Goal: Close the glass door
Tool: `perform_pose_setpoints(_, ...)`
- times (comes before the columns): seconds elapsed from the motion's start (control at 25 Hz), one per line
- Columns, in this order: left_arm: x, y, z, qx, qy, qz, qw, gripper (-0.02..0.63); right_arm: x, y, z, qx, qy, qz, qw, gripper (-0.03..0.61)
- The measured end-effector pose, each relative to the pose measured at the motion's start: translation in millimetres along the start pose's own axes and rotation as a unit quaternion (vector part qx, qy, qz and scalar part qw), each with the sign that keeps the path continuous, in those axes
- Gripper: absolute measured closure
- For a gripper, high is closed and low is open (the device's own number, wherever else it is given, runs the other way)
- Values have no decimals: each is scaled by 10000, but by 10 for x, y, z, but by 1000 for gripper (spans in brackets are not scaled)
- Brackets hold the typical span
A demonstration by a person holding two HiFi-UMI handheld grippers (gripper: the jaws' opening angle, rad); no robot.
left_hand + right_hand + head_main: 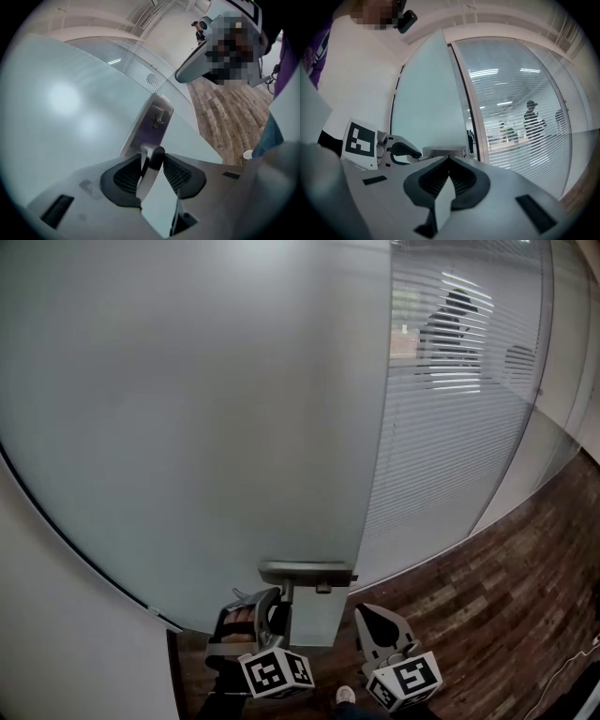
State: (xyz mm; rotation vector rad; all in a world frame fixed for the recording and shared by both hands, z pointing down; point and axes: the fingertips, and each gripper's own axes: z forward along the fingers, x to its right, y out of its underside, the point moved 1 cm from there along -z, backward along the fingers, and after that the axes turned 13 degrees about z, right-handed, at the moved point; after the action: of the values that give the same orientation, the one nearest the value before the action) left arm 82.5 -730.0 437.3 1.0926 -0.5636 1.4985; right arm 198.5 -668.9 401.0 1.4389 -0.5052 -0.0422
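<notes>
door look: the glass door is one big frosted pane, pale grey-green, and you can't see through it. It fills most of the head view.
door spot: it's right in front of the person, with a white wall at its left. Its free edge runs down in front of a striped glass partition. In the right gripper view there's a narrow gap between that edge and the frame, so it's not fully closed.
hardware: a brushed-metal lock plate sits low on the free edge, and a lever handle sticks out from it.
left gripper: the left gripper is clamped on the lever. Its own view shows the lever running between the two ribbed pads, jaws about half spread around it.
right gripper: the right gripper hangs just right of the lock plate, below it and not touching. Its jaws are pinched together with nothing in them.
marker cubes: one on each tool, low in the head view, left and right.
floor: dark wood planks run under the partition, and a light shoe pokes in at the bottom.
behind the stripes: a person's dark silhouette shows through the partition, too hazy to say more.
</notes>
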Motion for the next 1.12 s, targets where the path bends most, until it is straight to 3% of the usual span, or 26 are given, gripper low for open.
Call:
perform_pose_setpoints(0.64,-655,36,1080,-397,-12,-269,9988,479,494,-215,614,-111,-301,-3,9995,586)
perform_pose_setpoints(1.12,-1046,129,1746,-207,44,-527,9984,479,640,-425,1384,-2,-71,-47,10000,586)
